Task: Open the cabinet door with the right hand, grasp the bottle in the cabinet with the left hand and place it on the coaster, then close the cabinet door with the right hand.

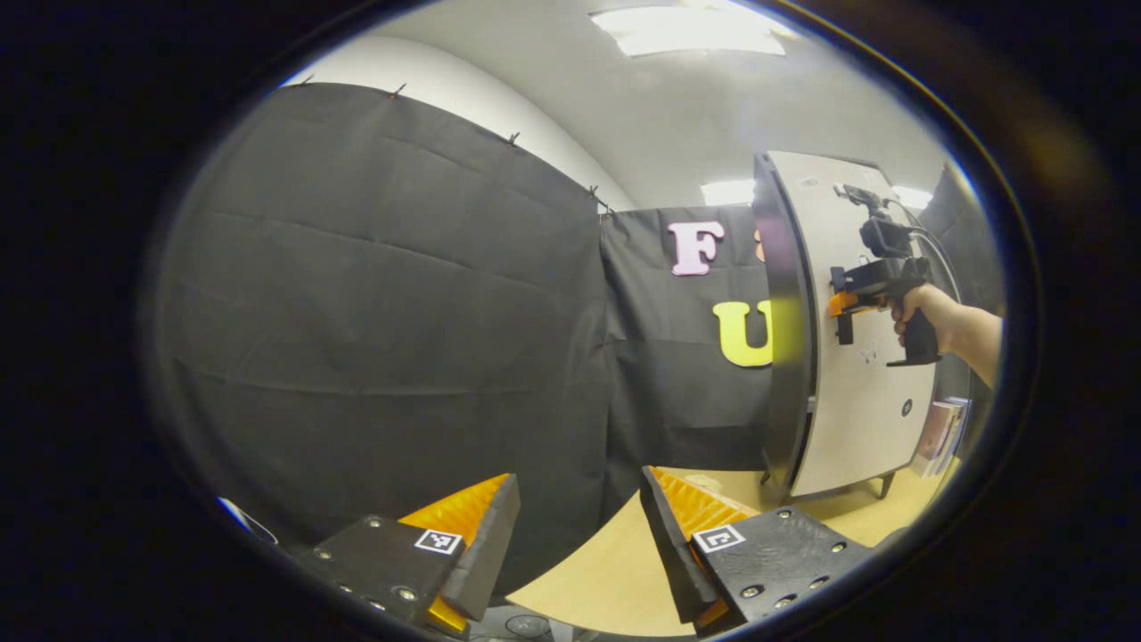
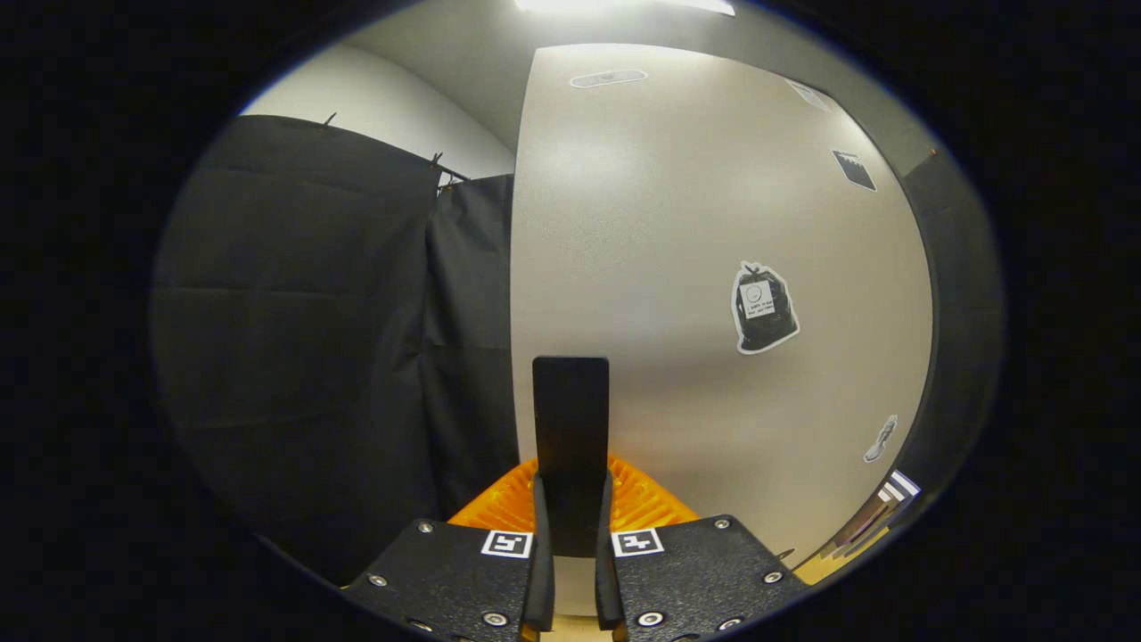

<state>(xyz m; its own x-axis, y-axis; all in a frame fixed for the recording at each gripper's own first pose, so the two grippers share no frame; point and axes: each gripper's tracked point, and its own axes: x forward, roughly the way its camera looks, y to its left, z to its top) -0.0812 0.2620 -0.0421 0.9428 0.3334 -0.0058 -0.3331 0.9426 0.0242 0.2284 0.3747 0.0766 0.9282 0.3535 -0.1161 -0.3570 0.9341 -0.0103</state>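
Note:
The cabinet's white door (image 1: 869, 401) stands at the right of the left gripper view, with a dark side edge (image 1: 786, 339) on its left. A hand (image 1: 918, 312) holds my right gripper (image 1: 845, 308) against the door's black handle (image 1: 843, 328). In the right gripper view the door (image 2: 713, 223) is close in front. My right gripper (image 2: 570, 535) is shut on the upright black handle (image 2: 570, 419), both fingers pressing its sides. My left gripper (image 1: 575, 544) hangs open over the table edge with nothing between its fingers. I cannot tell whether the door is ajar.
The wooden table (image 1: 615, 571) carries the cabinet on short legs (image 1: 885, 484). Book-like items (image 1: 940, 432) stand past the door's right edge, seen also as book-like items (image 2: 878, 513) low right. Stickers (image 2: 763, 308) dot the door. Black cloth (image 1: 383, 312) walls the booth.

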